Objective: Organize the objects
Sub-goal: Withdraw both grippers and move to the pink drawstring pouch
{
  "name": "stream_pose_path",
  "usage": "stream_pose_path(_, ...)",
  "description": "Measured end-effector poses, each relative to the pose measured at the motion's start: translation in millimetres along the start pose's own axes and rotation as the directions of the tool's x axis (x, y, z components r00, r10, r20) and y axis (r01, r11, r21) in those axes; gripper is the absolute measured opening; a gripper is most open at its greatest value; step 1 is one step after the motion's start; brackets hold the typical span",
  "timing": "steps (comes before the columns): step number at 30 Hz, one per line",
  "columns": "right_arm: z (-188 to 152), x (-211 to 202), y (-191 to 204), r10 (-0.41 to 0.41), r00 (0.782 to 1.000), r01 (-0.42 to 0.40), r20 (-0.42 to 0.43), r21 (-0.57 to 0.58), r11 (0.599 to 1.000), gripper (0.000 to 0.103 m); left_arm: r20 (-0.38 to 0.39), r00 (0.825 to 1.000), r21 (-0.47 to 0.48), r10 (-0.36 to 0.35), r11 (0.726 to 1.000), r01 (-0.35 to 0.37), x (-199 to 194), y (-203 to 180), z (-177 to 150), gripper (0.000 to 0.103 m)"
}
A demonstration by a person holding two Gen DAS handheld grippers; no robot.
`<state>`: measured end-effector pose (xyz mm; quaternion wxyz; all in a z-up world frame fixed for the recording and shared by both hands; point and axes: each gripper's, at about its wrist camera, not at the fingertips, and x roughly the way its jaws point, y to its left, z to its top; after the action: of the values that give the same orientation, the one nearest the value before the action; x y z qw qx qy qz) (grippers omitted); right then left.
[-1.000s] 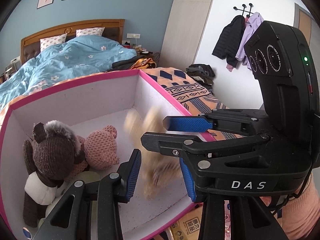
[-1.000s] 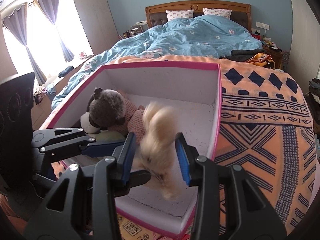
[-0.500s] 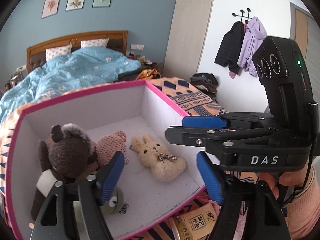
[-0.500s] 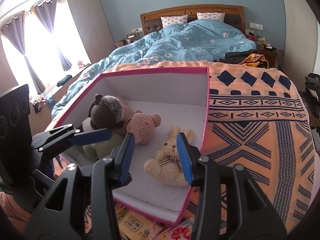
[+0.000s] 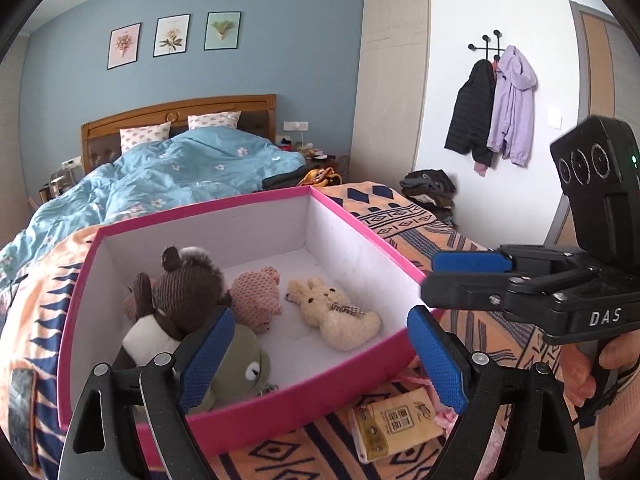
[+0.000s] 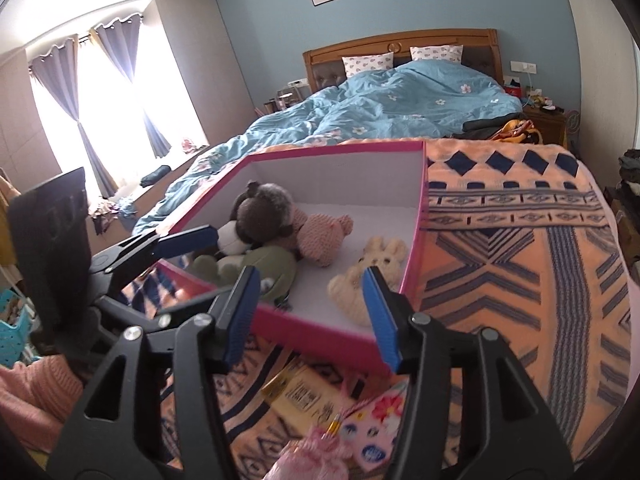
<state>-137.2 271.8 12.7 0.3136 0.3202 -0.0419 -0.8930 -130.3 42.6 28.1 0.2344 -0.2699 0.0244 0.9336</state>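
The bunny [image 5: 334,314], a second ago between both claws, now lies loose in the pink box [image 5: 256,416]. Left claw [image 5: 320,364] and right claw [image 6: 314,314] have just been opening, empty; loose items remain near.

bed [image 6: 420,108]: blue floral duvet, two patterned pillows, wooden headboard | wall: three framed flower prints [image 5: 172,36] above headboard | coat hooks: black jacket [image 5: 472,116] beside lilac jacket [image 5: 512,108] (touching) | window [image 6: 108,112]: purple curtains tied back | floor: heap of dark clothes [image 5: 430,190]
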Motion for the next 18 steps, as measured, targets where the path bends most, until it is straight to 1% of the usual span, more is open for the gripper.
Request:
stream_pose_path(5,-23.8,-9.0,4.1,0.001,1.0,-0.001,-0.021,-0.005,1.0,0.057,-0.01,0.999,-0.004,0.032,0.999,-0.032,-6.4,-3.3,-11.3,0.09)
stream_pose_path(7,-35.8,-11.2,4.9,-0.008,0.999,0.008,-0.036,-0.006,1.0,0.057,-0.013,0.999,0.003,0.032,0.999,-0.032,-8.5,-5.1,-16.0,0.09)
stream_pose_path(9,-48.4,-11.9,4.9,-0.017,0.998,0.017,-0.054,-0.004,1.0,0.057,-0.013,0.998,0.013,0.055,0.998,-0.054,-11.2,-7.9,-21.9,0.09)
stream_pose_path(11,-59.8,-12.4,4.9,-0.027,0.997,0.027,-0.07,-0.001,1.0,0.057,-0.016,0.998,0.021,0.062,0.998,-0.062,-13.1,-11.3,-27.3,0.09)
stream_pose_path(18,-99.4,-10.5,-1.8,-0.026,0.987,0.033,-0.157,0.045,0.998,0.057,-0.064,0.998,0.014,0.004,1.0,-0.003,-17.8,-21.7,-55.5,0.09)
